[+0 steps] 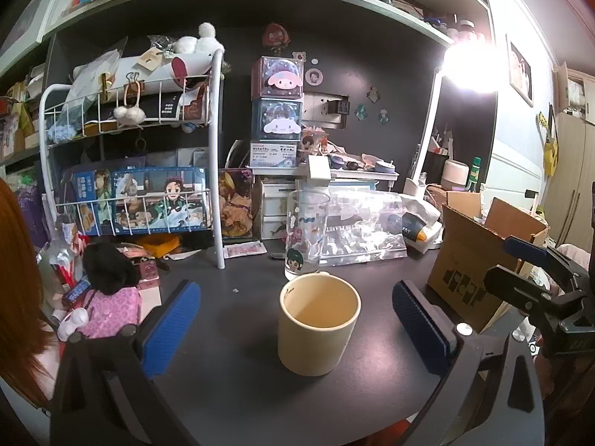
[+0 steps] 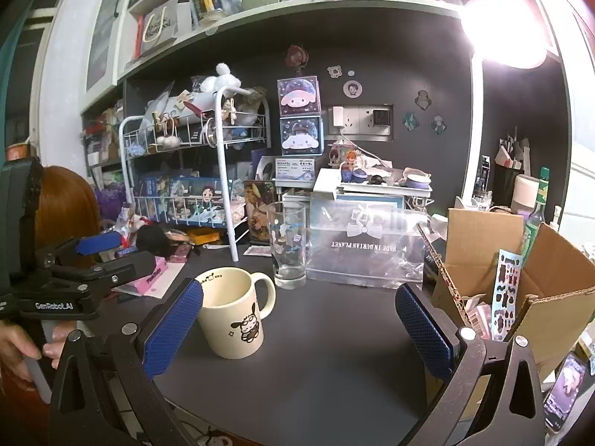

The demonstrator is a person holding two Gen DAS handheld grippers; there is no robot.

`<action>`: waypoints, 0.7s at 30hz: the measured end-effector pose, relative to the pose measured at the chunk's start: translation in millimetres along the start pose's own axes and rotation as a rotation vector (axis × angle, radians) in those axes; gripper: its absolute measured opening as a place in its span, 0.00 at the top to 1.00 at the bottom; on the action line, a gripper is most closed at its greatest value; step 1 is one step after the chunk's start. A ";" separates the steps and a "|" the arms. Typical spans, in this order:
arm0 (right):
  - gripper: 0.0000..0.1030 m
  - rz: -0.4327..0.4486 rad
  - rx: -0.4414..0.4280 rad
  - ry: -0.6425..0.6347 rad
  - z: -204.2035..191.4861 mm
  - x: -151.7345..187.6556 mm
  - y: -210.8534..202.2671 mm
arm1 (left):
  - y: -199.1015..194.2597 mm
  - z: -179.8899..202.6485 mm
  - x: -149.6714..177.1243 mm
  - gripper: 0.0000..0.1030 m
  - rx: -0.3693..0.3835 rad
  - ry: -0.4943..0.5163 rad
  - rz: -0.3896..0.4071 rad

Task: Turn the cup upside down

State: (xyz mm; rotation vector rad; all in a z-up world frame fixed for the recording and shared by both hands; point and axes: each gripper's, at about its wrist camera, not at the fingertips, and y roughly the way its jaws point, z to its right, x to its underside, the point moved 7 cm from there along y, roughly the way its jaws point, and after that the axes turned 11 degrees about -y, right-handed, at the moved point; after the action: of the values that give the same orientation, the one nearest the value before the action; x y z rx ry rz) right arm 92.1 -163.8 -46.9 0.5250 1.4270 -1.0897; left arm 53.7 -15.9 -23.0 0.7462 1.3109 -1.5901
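We see the cream mug [image 1: 319,325] upright on the dark desk [image 1: 238,334], centre frame, between the spread blue pads of the left gripper [image 1: 295,329], untouched. Right gripper [image 2: 299,332] also gapes wide; mug [image 2: 235,312] sits lower left there, just beside its left pad. A glass [image 2: 288,245] stands behind.

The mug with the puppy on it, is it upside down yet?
Not yet. The mug stands upright on the dark desk, its open mouth facing up. Nothing is done so far. The left gripper is open with the mug between its fingers but not touching it, and the right gripper is open beside it. Still left: grab the mug, turn it over, and set it down on its rim.
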 end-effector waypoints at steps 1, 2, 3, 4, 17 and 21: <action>0.00 0.001 0.001 -0.002 0.3 -0.4 0.0 | -0.7 0.6 0.2 0.00 0.003 -0.001 0.001; 0.00 0.001 0.001 0.000 0.5 -0.5 0.1 | -1.3 0.9 0.0 0.00 0.005 -0.001 0.001; 0.00 0.000 -0.001 0.000 0.6 -0.6 0.1 | -1.3 1.4 0.0 0.00 0.006 -0.001 0.001; 0.00 0.001 -0.001 0.000 0.6 -0.6 -0.1 | -1.4 1.5 0.1 0.00 0.005 0.000 0.001; 0.00 0.055 0.115 -0.087 -0.2 -5.7 -10.6 | 1.9 3.7 4.8 0.00 0.041 -0.019 -0.018; 0.00 0.056 0.031 -0.065 -4.4 -3.1 -5.0 | 4.6 -1.0 3.6 0.00 0.035 -0.002 -0.016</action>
State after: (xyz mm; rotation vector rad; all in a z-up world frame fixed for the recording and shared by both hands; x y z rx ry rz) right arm 86.2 -161.5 -43.1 0.5437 1.3339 -1.0765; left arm 56.4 -16.0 -28.3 0.7569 1.2939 -1.6296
